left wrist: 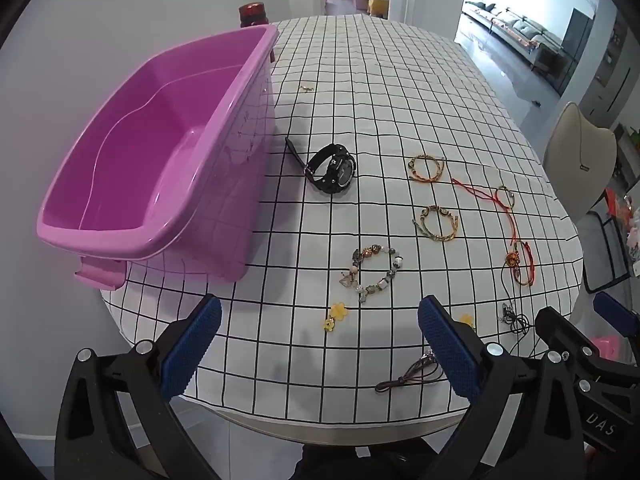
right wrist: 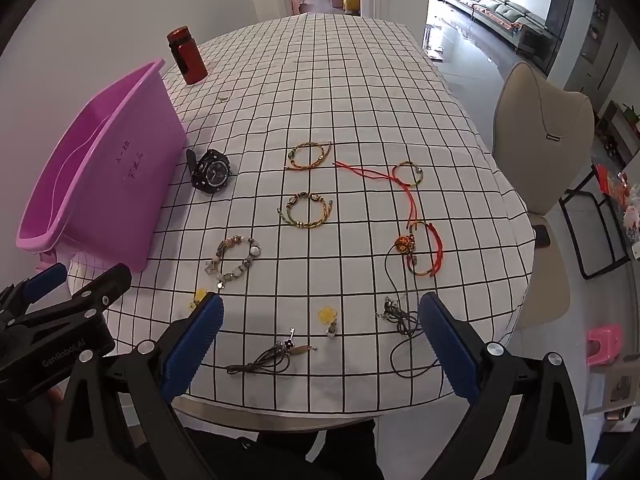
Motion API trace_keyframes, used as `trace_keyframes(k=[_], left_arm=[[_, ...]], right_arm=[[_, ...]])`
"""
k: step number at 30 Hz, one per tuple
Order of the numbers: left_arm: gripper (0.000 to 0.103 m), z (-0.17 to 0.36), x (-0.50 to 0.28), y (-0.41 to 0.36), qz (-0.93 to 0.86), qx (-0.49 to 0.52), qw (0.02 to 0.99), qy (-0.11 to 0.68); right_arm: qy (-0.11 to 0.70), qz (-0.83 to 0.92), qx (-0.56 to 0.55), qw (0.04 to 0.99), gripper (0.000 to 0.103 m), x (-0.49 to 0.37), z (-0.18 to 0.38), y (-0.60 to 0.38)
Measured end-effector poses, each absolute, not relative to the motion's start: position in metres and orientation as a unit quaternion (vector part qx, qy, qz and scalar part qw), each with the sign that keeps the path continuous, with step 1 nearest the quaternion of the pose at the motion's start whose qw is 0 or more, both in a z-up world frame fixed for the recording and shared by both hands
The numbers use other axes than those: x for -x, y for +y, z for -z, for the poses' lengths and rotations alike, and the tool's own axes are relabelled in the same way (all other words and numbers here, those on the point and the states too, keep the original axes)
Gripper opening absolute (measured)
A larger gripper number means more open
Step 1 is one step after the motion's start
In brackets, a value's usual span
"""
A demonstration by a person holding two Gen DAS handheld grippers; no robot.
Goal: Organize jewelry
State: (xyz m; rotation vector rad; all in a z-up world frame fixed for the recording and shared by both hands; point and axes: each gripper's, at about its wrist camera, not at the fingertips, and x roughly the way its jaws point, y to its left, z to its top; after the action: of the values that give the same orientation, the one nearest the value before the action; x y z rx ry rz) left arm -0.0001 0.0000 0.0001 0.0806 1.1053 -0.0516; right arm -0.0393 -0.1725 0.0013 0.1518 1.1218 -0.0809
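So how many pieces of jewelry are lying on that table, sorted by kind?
Watch: 1
Beaded bracelet: 1
Braided bracelets: 2
Red-cord bracelets: 2
Cord necklaces: 2
Yellow flower charms: 2
Small gold piece: 1
Total: 11

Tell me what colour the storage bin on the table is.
Pink-purple plastic bin, clearest in the left wrist view.
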Motion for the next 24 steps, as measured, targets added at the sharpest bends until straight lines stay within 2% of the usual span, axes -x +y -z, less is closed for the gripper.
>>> trace_keyframes(k=[24], left_arm=[[0.097,-0.0013,0.0003,0.0009,0.021,-0.042,0.851,0.523]], right_arm=[[0.531,0.044,-0.068,0.843,0.094,0.0419,-0.0031,-0.1766]])
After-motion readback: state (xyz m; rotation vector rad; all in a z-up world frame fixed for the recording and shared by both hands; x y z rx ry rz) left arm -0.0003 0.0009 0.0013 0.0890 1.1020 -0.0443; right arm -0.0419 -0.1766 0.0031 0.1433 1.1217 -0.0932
